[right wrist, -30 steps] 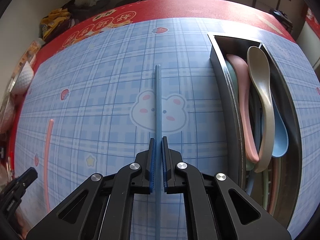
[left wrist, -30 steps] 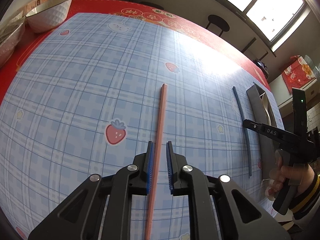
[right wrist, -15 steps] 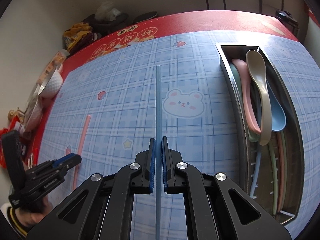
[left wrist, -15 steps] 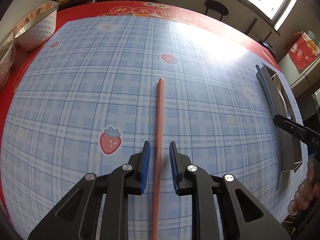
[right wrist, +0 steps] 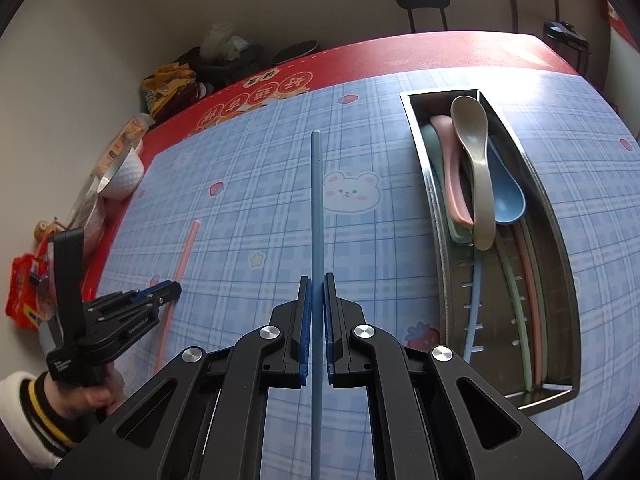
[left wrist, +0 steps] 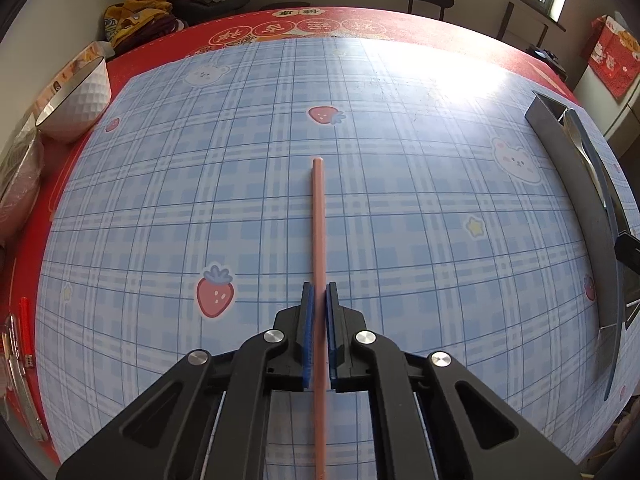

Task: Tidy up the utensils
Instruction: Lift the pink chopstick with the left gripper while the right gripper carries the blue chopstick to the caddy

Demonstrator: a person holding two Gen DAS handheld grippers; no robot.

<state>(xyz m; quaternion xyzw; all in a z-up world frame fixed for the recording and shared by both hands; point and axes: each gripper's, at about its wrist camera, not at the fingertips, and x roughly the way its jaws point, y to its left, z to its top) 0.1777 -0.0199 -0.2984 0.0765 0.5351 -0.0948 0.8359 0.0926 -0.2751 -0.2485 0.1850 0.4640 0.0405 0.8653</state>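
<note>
My left gripper is shut on a pink chopstick that points away over the blue plaid mat. My right gripper is shut on a blue chopstick and holds it raised above the mat. The steel utensil tray lies to the right, holding pink, beige and blue spoons and several chopsticks. In the right wrist view the left gripper is at lower left, on the pink chopstick. The tray also shows in the left wrist view.
A white bowl stands at the mat's far left edge, beside a wrapped dish. Snack bags lie at the table's back corner. A stool stands beyond the red table edge.
My left gripper has closed on the pink chopstick. My right gripper has lifted the blue chopstick higher off the mat, with the tray farther below.
</note>
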